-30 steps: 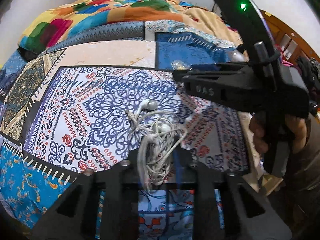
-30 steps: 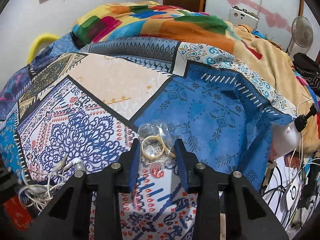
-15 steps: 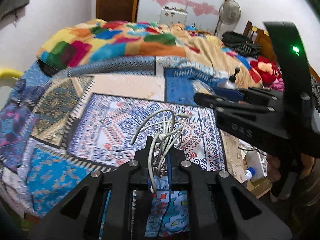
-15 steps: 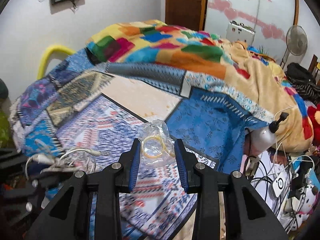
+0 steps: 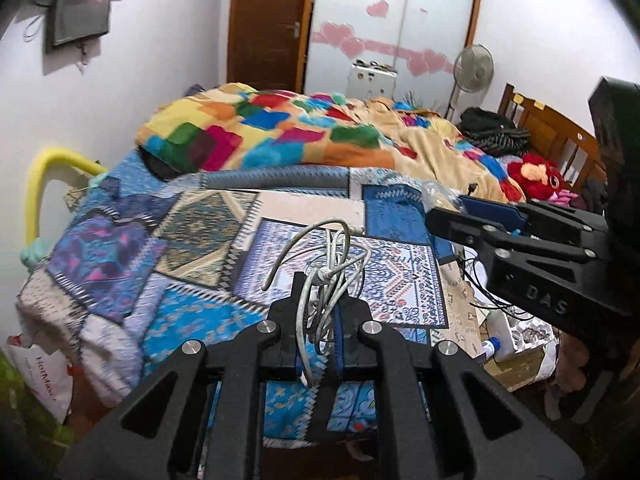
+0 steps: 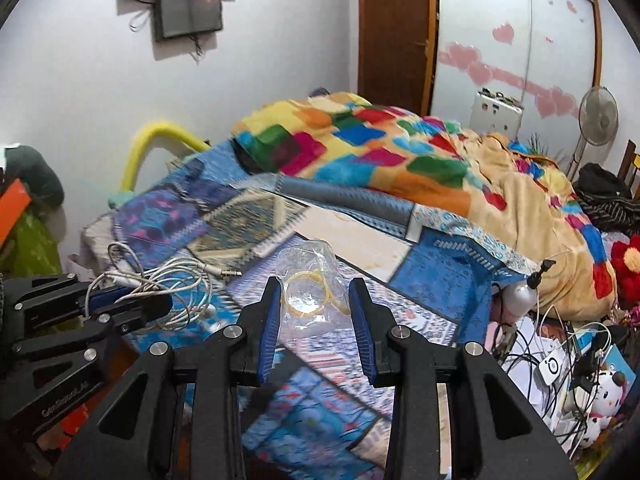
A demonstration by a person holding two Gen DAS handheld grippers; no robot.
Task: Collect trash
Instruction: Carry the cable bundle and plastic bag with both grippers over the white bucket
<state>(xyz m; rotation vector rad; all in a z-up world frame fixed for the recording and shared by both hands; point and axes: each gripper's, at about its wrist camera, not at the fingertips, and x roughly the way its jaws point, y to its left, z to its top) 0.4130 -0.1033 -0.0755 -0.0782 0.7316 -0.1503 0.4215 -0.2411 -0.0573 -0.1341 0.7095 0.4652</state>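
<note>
Left gripper [image 5: 318, 312] clamped on tangled earphone cable [image 5: 324, 264], loops spilling toward twelve o'clock above patchwork bedspread [image 5: 192, 320]. Right gripper [image 6: 314, 312] pinching clear plastic bag [image 6: 308, 276] holding yellow band. Both light, limp, slippery; best gripped at bunched middle.

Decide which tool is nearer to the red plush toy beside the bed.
Right. The right tool reaches out just in front of the red plush toy; the left tool is farther off, over the patterned bedspread.
</note>
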